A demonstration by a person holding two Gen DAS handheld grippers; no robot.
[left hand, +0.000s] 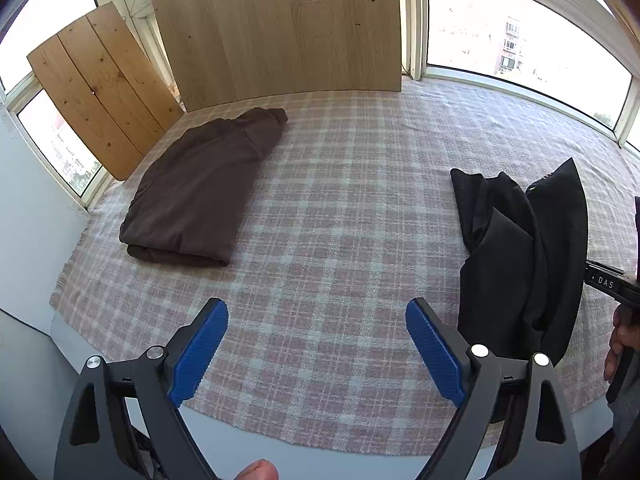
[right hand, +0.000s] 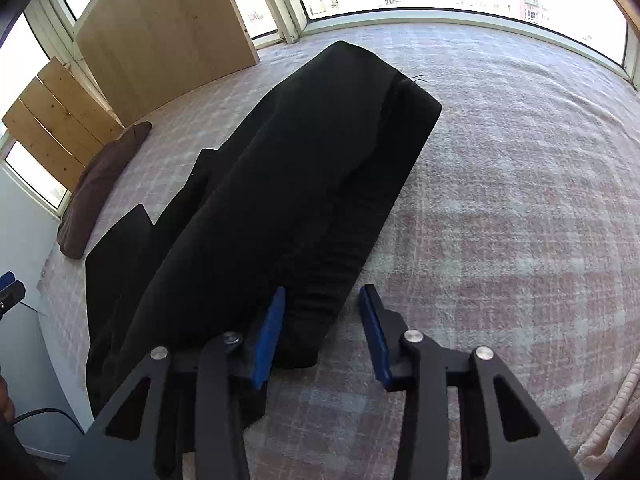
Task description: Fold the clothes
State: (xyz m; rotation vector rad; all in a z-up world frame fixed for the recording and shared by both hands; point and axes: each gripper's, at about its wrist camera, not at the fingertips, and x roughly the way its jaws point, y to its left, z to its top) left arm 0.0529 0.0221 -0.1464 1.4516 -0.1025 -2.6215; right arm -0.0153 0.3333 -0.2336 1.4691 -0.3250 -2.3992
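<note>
A black garment (right hand: 288, 184) lies bunched in a long heap on the plaid blanket (right hand: 500, 200), toward its near edge. The right gripper (right hand: 322, 320) sits at the heap's near end, jaws parted, cloth beside one blue pad but not pinched. The left gripper (left hand: 316, 344) hovers wide open over bare blanket. A folded brown garment (left hand: 200, 192) rests near the blanket's far left corner, by wooden boards (left hand: 276, 28).

Two wooden boards (left hand: 276, 28) lean against windows (left hand: 520, 32) behind a plaid blanket (left hand: 340, 200).
</note>
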